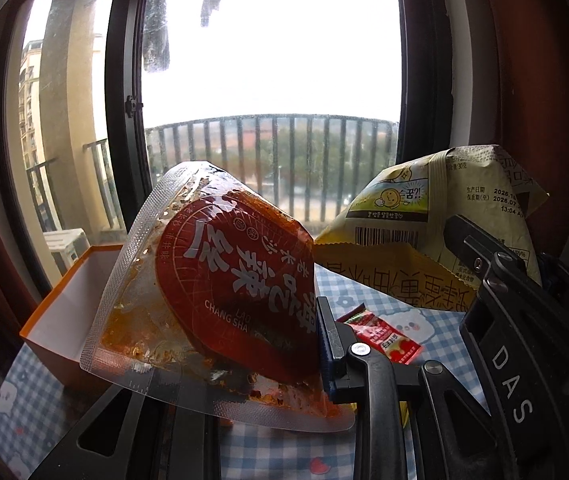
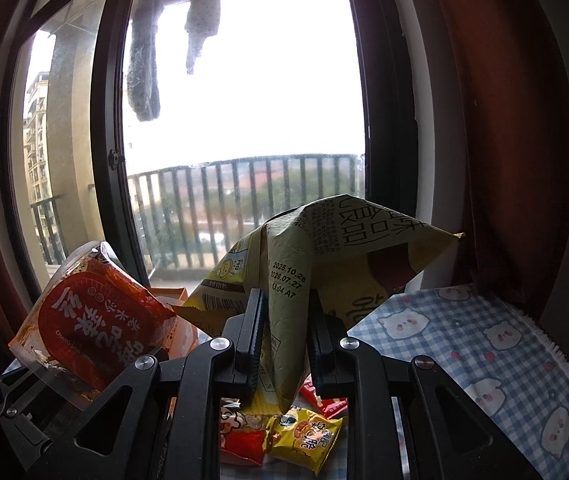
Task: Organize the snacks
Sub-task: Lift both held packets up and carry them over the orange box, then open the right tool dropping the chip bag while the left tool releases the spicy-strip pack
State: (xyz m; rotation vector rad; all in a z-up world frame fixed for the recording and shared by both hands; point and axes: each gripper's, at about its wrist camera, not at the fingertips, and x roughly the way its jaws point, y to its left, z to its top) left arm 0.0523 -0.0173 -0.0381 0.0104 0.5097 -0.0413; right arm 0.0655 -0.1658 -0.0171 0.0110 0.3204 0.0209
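At the far left of the left wrist view an open orange box [image 1: 60, 300] with a white inside stands on a blue checked tablecloth [image 1: 284, 452] printed with small white animals. Just right of it the left gripper [image 1: 316, 344] is clamped on a clear pouch with a red label [image 1: 220, 280], held tilted above the cloth; only its right finger [image 1: 330, 344] shows, pressed against the pouch's edge. Below and to the right a small red sachet [image 1: 384, 336] lies flat on the cloth. Further right a yellow snack bag [image 1: 424, 216] hangs in the air in the right gripper, whose black frame fills the lower right corner

In the right wrist view the red-labelled pouch [image 2: 96, 320] sits low on the left, with the box's rim [image 2: 172, 294] behind it. At the middle the right gripper [image 2: 284, 344] pinches a fold of the yellow bag [image 2: 324, 264] between narrow jaws, lifting it clear of the table. Beneath it small red and yellow snack packets [image 2: 284, 436] lie in a loose heap. The bare cloth [image 2: 484, 344] runs off to the right, with a window and balcony railing [image 2: 244, 208] beyond
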